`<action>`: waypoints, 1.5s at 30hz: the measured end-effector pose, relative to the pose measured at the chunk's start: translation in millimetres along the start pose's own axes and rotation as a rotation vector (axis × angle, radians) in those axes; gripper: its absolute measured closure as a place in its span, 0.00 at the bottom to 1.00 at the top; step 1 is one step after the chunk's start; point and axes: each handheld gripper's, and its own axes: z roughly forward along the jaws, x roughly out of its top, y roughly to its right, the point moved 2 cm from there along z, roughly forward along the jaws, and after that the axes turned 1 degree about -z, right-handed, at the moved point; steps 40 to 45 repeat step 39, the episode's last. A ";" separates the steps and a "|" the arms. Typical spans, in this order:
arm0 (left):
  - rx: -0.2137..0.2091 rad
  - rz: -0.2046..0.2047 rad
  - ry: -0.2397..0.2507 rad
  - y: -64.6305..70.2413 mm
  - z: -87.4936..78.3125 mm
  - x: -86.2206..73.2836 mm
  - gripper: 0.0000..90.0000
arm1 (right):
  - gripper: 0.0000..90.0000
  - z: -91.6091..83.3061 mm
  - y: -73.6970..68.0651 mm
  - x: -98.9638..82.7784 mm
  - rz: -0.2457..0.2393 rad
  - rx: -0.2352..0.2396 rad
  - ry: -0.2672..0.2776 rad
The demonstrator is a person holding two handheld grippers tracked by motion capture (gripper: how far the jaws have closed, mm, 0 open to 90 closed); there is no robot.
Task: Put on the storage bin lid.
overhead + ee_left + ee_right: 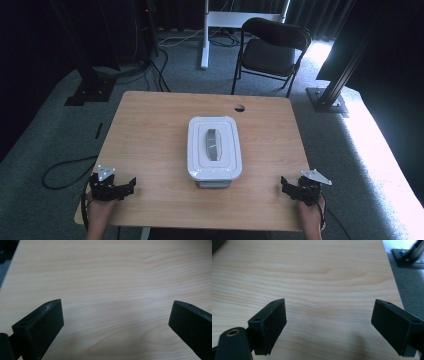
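A white box [214, 150] with a closed lid is seen on the wooden table [150, 135], roughly midway between the left and right edges and a little nearer the front edge than the back. Its long sides run from front to back. A grey handle [213, 144] lies flat in a recess along the middle of the lid. Nothing touches the box.

The left gripper [131, 184] is held low over the front left corner of the table, gripped from behind by a hand [99, 212] that enters at the bottom of the high view. In the left gripper view its jaws are spread wide, one at each side, with bare wood between them and nothing held [116, 322].

The right gripper [285, 183] is held low over the front right corner, likewise gripped by a hand [311, 214] from below. In the right gripper view its jaws are also spread wide apart, with bare wood grain between them [329, 320], and the right edge of the table is seen running past the far jaw.

Both grippers are well apart from the box, one on each side of it, and point inward across the front of the table. A small round hole [239, 107] is cut into the table near its back edge, beyond the box. A black folding chair [272, 52] stands on the grey carpet behind the table.
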 end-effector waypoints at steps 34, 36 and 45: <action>0.055 0.007 -0.087 -17.0 9.4 -6.9 0.00 | 0.13 17.1 -0.4 0.0 0.001 -0.025 -0.101; 0.059 0.012 -0.090 -16.6 9.6 -6.8 0.00 | 0.13 17.1 -0.4 0.0 0.001 -0.025 -0.101; 0.060 0.012 -0.090 -16.6 9.6 -6.8 0.00 | 0.13 17.1 -0.5 0.0 0.001 -0.025 -0.101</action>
